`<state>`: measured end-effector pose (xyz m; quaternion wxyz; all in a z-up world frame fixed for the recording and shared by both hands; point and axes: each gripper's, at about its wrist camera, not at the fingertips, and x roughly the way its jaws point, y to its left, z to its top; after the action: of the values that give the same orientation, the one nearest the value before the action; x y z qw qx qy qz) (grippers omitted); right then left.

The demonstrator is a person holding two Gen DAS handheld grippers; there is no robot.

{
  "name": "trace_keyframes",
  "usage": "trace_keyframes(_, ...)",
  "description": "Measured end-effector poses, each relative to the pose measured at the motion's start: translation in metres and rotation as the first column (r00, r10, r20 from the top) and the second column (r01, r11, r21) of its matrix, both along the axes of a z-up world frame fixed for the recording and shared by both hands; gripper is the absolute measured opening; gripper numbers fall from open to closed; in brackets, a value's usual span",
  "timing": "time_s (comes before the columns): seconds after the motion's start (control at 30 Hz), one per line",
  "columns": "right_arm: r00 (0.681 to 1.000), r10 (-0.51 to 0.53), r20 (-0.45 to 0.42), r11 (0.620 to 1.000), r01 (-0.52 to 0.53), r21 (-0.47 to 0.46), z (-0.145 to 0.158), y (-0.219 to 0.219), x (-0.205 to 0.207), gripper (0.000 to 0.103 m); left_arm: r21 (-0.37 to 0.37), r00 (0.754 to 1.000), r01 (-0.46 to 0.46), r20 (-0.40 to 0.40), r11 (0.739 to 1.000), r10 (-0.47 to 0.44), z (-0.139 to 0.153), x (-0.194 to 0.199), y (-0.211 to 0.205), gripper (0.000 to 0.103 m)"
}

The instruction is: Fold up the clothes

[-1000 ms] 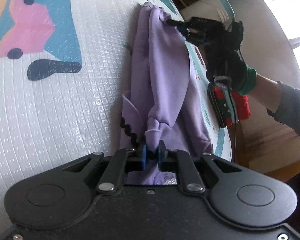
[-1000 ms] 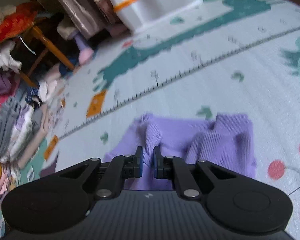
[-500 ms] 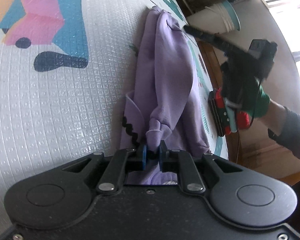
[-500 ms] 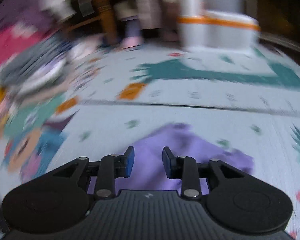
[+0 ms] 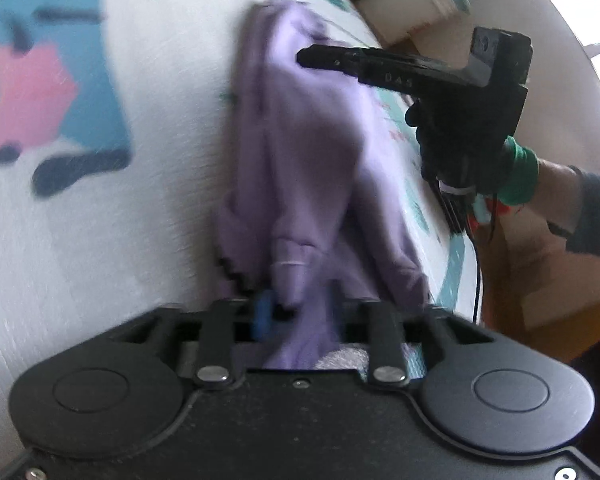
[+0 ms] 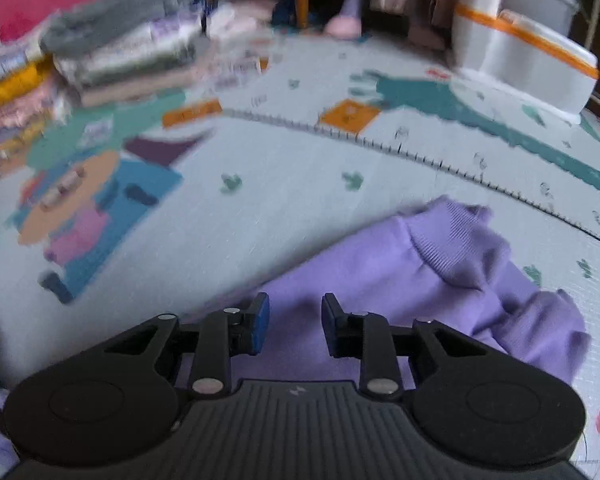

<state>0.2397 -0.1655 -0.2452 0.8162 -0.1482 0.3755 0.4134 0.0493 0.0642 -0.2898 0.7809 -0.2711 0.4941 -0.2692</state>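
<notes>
Two handheld grippers are shown above a lilac knit garment (image 5: 312, 168) lying bunched on a pale patterned foam mat (image 6: 300, 208). The left gripper (image 5: 298, 312), jaws just opened, is spread around a fold without pressing; the right gripper (image 6: 294, 322) is parted, nothing between.

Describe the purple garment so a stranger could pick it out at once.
Start at the pale play mat printed with teal shapes. Folded clothes are stacked at its far left edge, while the purple garment lies alone, rumpled, in front of the right gripper. It is the only loose, unstacked piece, solid lilac with ribbed edging.
</notes>
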Motion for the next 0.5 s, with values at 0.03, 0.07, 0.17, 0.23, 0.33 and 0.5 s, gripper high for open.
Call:
trace_keyframes(0.03, 1.0, 0.018, 0.011, 1.0, -0.018, 0.005, 0.006, -0.004, -0.008, 0.03, 0.023, 0.999, 0.025, 0.023, 0.999, -0.025, 0.007, 0.0, -0.003, 0.052)
trace_keyframes(0.07, 0.999, 0.035, 0.02, 0.999, -0.035, 0.011, 0.012, -0.009, -0.018, 0.03, 0.047, 0.998, 0.049, 0.045, 0.998, -0.051, 0.013, 0.0, -0.006, 0.052)
trace_keyframes(0.17, 0.998, 0.064, 0.02, 0.998, -0.064, 0.008, 0.019, -0.023, -0.048, 0.03, 0.194, 0.977, 0.119, 0.15, 0.974, -0.149, 0.037, -0.003, -0.02, 0.052)
trace_keyframes(0.23, 0.997, 0.073, 0.022, 0.997, -0.073, 0.005, 0.02, -0.031, -0.069, 0.03, 0.293, 0.949, 0.142, 0.233, 0.945, -0.214, 0.053, -0.005, -0.03, 0.051)
trace_keyframes(0.33, 0.997, 0.068, 0.03, 0.998, -0.068, 0.009, 0.02, -0.035, -0.086, 0.03, 0.397, 0.885, 0.179, 0.335, 0.9, -0.324, 0.066, -0.002, -0.051, 0.049)
trace_keyframes(0.5, 0.999, 0.04, 0.001, 0.999, -0.04, 0.008, 0.005, -0.037, -0.082, 0.03, 0.492, 0.798, 0.247, 0.386, 0.835, -0.463, 0.049, 0.016, -0.077, 0.037)
